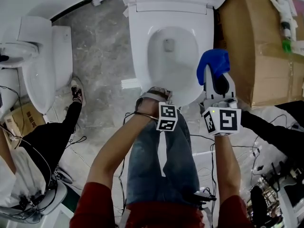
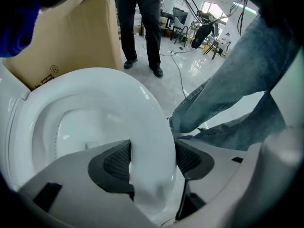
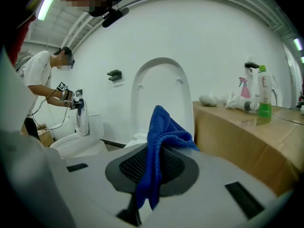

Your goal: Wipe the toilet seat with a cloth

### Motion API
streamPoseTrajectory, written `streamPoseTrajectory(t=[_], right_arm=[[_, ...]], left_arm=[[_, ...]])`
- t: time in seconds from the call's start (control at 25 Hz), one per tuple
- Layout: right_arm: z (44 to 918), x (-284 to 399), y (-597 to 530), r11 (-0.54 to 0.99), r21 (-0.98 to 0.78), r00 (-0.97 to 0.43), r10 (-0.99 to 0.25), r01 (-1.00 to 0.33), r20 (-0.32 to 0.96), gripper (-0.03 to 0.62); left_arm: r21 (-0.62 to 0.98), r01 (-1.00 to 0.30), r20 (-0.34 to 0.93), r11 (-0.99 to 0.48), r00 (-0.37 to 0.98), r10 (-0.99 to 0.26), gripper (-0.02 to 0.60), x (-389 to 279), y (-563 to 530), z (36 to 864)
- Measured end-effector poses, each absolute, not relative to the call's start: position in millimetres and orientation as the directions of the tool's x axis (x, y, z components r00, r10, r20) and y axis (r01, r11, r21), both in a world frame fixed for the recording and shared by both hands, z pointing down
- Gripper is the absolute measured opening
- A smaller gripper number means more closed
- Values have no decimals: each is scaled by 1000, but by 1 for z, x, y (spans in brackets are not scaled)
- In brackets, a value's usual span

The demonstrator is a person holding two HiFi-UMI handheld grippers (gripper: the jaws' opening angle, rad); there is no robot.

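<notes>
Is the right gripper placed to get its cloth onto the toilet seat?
Probably yes: the right gripper, shut on the blue cloth, hangs by the toilet seat's right edge with nothing between.

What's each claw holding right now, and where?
Left claw grips the toilet seat by its front rim; right claw pinches the blue cloth by a fold.
</notes>
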State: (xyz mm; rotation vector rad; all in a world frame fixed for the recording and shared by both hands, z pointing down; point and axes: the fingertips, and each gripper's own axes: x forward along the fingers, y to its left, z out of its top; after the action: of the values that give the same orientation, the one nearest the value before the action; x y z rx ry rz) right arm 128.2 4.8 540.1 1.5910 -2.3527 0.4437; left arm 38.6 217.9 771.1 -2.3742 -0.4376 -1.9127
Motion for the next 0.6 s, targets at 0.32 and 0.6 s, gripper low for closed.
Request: streamPoseTrajectory(t=[0.32, 0.6], right_arm=[[549, 133, 10, 341, -112, -357, -850, -933, 388, 60], [545, 133, 4, 325, -115, -344, -858, -939, 380, 60]], left_arm=[[118, 145, 927, -982, 338, 161, 298, 44, 216, 751], [159, -14, 858, -987, 496, 131, 279, 52, 201, 712]])
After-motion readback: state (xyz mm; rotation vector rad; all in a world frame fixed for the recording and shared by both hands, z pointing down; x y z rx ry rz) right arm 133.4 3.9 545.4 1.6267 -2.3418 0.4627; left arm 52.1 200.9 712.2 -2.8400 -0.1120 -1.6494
